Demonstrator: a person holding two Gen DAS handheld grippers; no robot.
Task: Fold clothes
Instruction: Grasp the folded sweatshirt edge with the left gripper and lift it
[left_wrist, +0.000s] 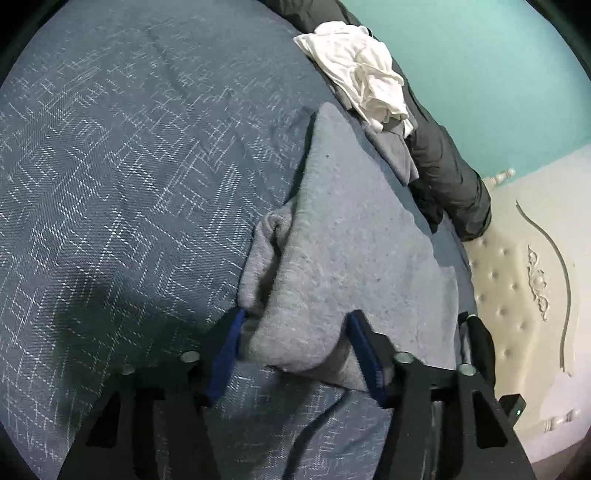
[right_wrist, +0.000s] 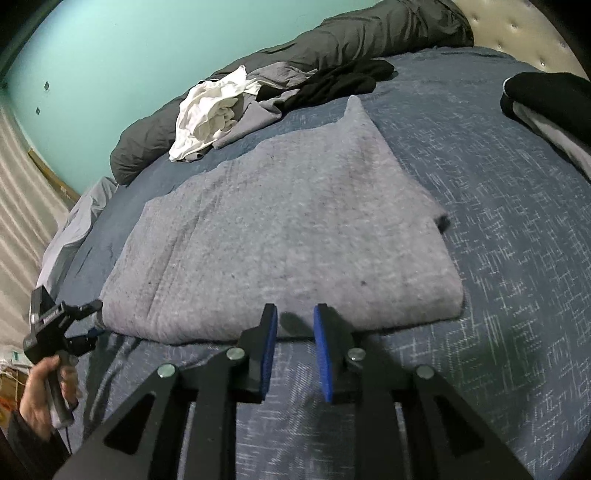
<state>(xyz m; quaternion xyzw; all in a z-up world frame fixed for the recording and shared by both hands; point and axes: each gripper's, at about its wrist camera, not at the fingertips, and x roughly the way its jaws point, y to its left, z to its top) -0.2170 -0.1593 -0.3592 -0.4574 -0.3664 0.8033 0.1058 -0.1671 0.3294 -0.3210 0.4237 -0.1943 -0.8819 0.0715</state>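
Jaws are gaping around the grey garment's (right_wrist: 280, 236) near corner on the left gripper (left_wrist: 295, 332), and hovering half-parted, empty, on the right gripper (right_wrist: 295, 317); both should be pinching edges evenly.

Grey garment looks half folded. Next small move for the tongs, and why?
Probably close the left tongs on the grey garment's near corner. It already sits between the open jaws, while the right tongs hover open and empty, just short of the near edge. Then lift for the next fold.

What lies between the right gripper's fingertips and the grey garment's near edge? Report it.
Nothing but bare blue bedspread, in the right wrist view: the right gripper stands open just short of the grey garment.
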